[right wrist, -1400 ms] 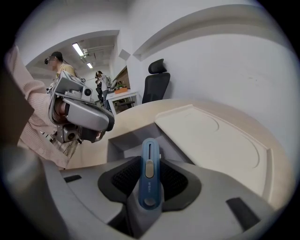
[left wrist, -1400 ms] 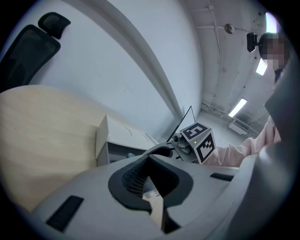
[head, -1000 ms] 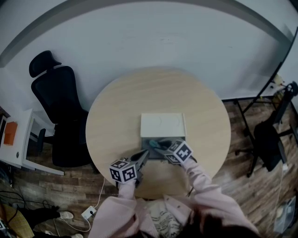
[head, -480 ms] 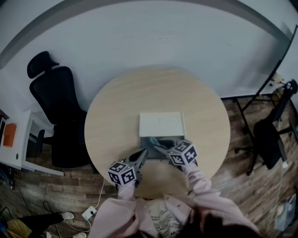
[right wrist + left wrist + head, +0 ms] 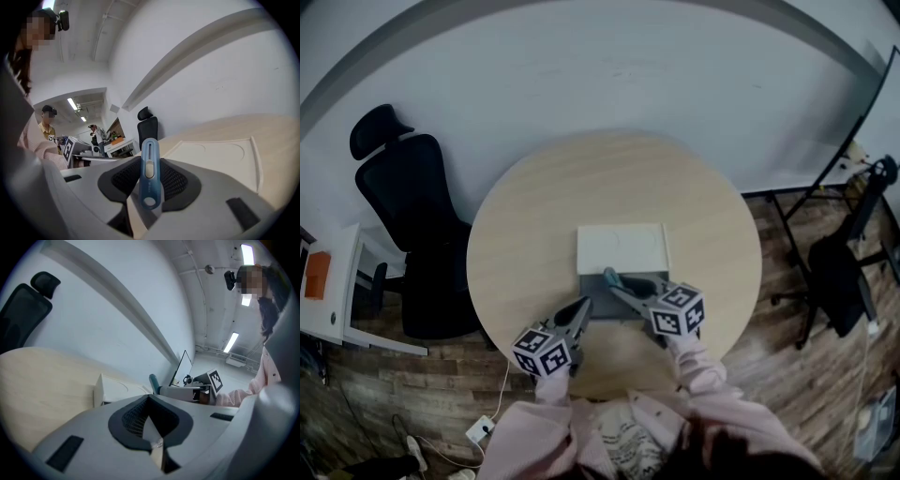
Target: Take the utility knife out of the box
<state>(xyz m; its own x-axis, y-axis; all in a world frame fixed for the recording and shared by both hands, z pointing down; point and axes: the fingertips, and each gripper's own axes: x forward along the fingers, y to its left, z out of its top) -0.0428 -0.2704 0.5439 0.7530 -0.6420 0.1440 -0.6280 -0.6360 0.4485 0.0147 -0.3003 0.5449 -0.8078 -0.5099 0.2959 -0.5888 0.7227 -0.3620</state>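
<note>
While the right gripper is pinching it between its dark pads, the blue utility knife is standing nearly upright in that gripper's view, its slider facing the camera and its holed end nearest the lens. The pads are pressing on both sides of the handle, and the far end is poking out beyond them. In the head view the knife is showing as a teal tip over the rear of the open grey box, close to where the white lid is lying flat on the table; whether it is touching the box cannot be told.

The left gripper is resting its tips at the box's front left corner. Its jaws are drawn together, with only a thin pale sliver showing between the pads, and what that sliver is cannot be made out.

The box is sitting towards the near side of a round, light wooden table. Pink sleeves are reaching in from below, and a black office chair is standing just beside the table's left edge.
</note>
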